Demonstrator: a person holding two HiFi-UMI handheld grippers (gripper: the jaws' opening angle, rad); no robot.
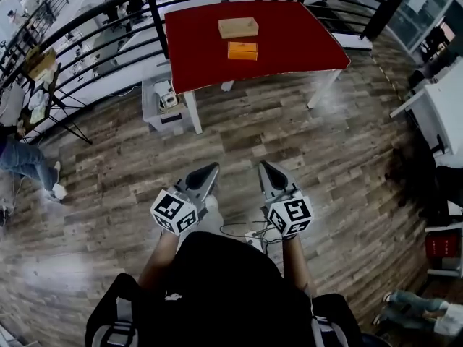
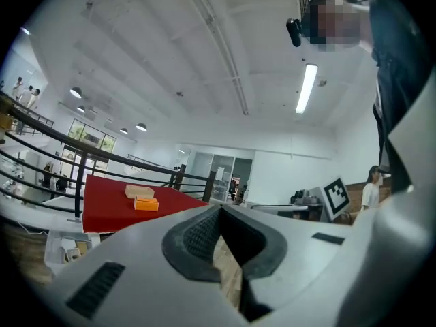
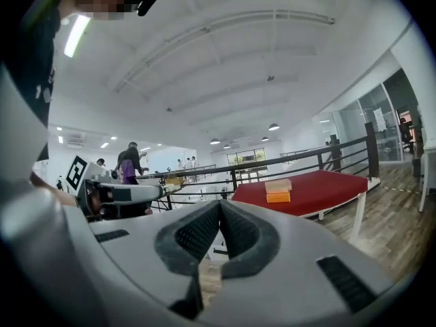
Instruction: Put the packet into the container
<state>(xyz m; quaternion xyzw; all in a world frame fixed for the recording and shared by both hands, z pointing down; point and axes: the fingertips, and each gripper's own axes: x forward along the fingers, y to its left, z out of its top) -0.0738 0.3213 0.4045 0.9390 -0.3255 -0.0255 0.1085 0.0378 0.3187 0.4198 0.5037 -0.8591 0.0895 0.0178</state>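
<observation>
An orange packet [image 1: 242,50] lies on a red table [image 1: 289,49], just in front of a tan cardboard container [image 1: 238,27]. Both are far ahead of me, across a stretch of wooden floor. My left gripper [image 1: 215,166] and right gripper [image 1: 263,164] are held side by side at waist height, pointing towards the table. Each is shut with nothing between its jaws. The left gripper view shows its closed tips [image 2: 219,208] with the packet [image 2: 146,204] and container [image 2: 139,191] in the distance. In the right gripper view the tips [image 3: 219,203] meet too, with the packet [image 3: 277,197] under the container [image 3: 278,186].
A black railing [image 1: 145,6] runs behind the table. A pale storage bin [image 1: 165,101] stands by the table's left leg. A white table [image 1: 441,107] sits at the right. A tripod [image 1: 61,114] and a person's legs [image 1: 29,166] are at the left.
</observation>
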